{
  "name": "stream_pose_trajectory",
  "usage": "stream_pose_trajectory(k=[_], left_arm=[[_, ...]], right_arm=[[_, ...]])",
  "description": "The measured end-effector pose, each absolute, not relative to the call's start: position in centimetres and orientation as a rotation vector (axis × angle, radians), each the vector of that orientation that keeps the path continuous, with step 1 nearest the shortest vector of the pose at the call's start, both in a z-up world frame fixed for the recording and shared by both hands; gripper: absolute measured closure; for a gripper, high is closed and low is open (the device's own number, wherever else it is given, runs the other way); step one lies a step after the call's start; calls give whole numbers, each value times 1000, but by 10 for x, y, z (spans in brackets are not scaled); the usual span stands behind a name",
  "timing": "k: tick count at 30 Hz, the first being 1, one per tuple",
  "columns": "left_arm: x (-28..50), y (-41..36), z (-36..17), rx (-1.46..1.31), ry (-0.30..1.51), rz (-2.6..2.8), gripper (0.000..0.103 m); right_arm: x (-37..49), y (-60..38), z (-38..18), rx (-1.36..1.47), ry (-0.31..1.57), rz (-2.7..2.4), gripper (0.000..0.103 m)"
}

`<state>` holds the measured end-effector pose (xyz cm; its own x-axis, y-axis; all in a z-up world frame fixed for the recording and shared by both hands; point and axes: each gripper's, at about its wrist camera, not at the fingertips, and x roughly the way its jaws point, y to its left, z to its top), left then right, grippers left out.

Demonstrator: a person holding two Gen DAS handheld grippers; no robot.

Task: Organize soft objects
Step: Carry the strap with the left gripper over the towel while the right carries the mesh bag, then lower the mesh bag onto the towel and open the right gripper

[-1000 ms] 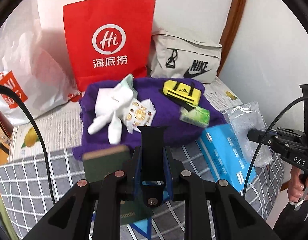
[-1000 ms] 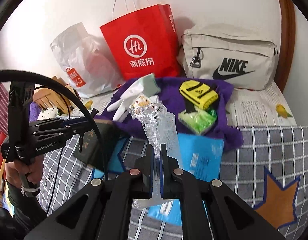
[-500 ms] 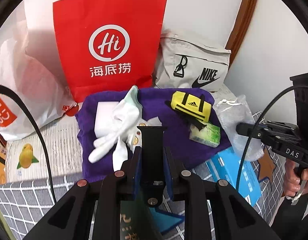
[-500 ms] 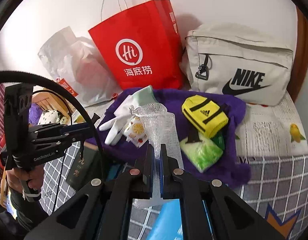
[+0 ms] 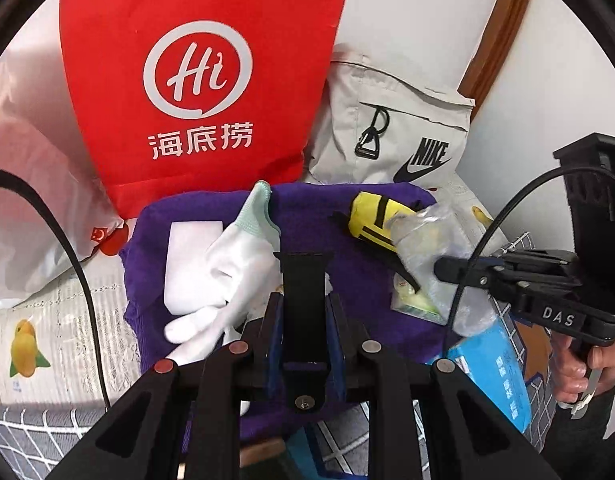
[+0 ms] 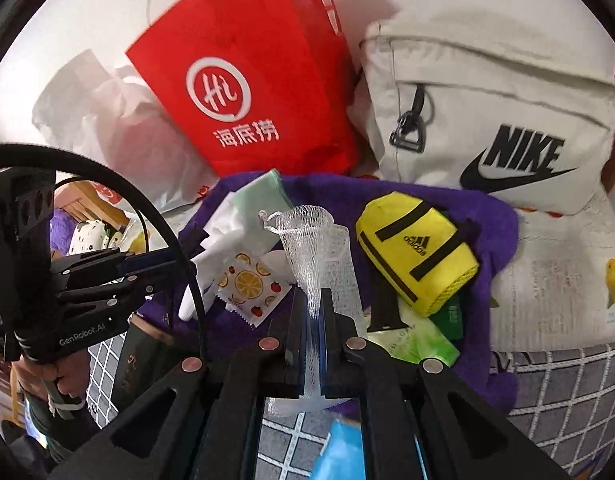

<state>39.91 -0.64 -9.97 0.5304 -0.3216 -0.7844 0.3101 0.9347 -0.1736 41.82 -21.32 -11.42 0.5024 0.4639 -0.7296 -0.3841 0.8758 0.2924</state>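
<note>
The right tongs are pressed together on a thin white net pouch. The pouch stands up out of the tips, and its long side runs straight away from the tongs, with its gathered top and loop at the far end. The left tongs are nearly closed on a flat black strap, which also points straight ahead out of the tips.

Just ahead of both tongs, and below them, lies the purple cloth. On it, the white glove is close in front of the left tongs, a little to their left. The yellow bag sits ahead and to the right of the right tongs.

The pouch hangs over the middle of the cloth, between the glove and the yellow bag. So the right hand is the nearer one to set it down, I think, by dipping forward and down.
</note>
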Motion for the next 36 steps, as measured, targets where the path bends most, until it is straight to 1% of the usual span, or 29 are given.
stream_pose_trajectory(k=[4,6,8,9,10,11,13,15,20,26,28,36], left_arm=[[405,-1,-103,-20,938,-381,83],[408,0,-105,-20,943,-381,83],[411,2,-106,-23,946,-382,83],[411,3,-107,-24,949,-385,83],[411,3,-108,-25,952,-386,83],[412,3,-110,-23,956,-387,83],[412,2,-112,-20,963,-390,83],[413,2,-114,-23,968,-392,83],[416,-2,-120,-19,983,-402,83],[418,-12,-128,-10,1005,-424,83],[419,-14,-131,-10,1012,-430,83],[419,-18,-135,1,1019,-429,83]], right_arm=[[432,-202,-125,99,952,535,98],[438,-198,-130,87,965,529,94],[446,-195,-135,93,985,522,93],[450,-195,-138,100,997,514,89],[454,-194,-140,108,1009,508,79],[457,-194,-142,118,1023,512,74],[460,-194,-145,134,1030,523,57],[460,-192,-146,118,1029,522,51],[455,-191,-145,116,1042,535,50],[447,-206,-130,107,990,486,47],[442,-213,-124,101,970,457,44],[424,-225,-116,87,936,400,42]])
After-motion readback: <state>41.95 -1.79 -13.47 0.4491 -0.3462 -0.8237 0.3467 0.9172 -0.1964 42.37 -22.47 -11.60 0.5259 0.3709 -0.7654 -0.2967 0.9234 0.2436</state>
